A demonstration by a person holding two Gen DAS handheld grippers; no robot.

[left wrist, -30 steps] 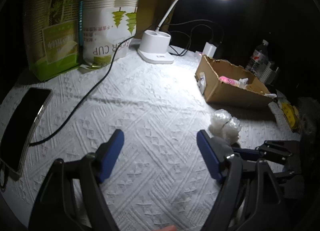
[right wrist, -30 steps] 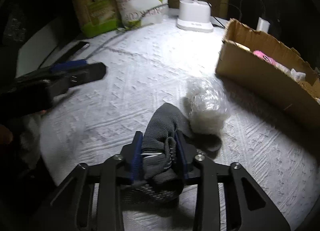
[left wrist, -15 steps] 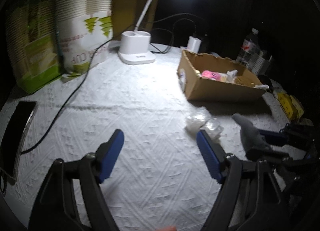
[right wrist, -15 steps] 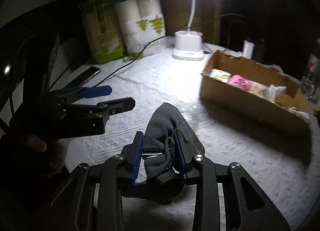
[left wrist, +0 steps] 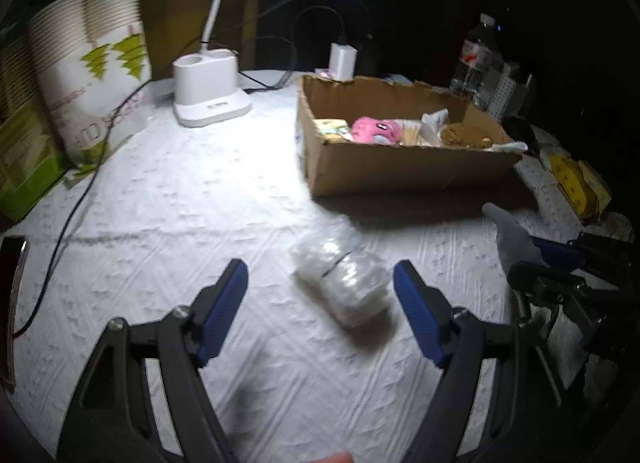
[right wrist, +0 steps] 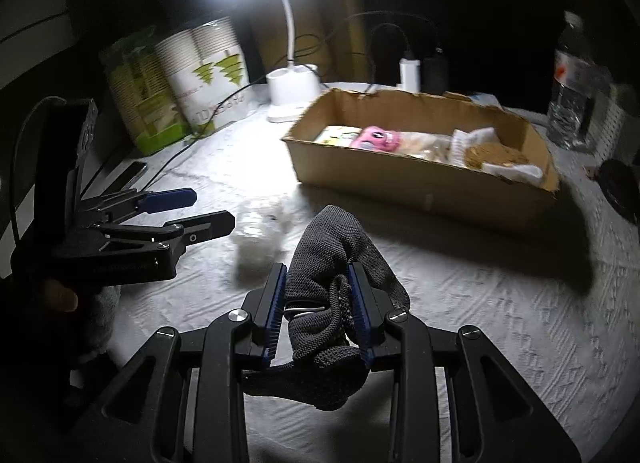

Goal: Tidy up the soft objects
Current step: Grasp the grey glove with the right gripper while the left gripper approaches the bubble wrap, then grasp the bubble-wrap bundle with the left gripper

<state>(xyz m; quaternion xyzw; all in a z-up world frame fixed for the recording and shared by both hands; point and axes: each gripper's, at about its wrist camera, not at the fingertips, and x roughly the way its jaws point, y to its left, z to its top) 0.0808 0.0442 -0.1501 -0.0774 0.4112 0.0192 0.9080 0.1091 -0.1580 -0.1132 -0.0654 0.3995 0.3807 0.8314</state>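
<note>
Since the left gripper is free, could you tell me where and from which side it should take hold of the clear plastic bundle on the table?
Grip the plastic bundle across its narrow waist, where a dark band seems to cinch it. It lies flat on the cloth, so come down from above with the open left gripper, one finger on each long side.

You lift the grey sock [right wrist: 336,259] off the table, while your left gripper [left wrist: 320,291] swings to frame the plastic bundle [left wrist: 344,283].
</note>
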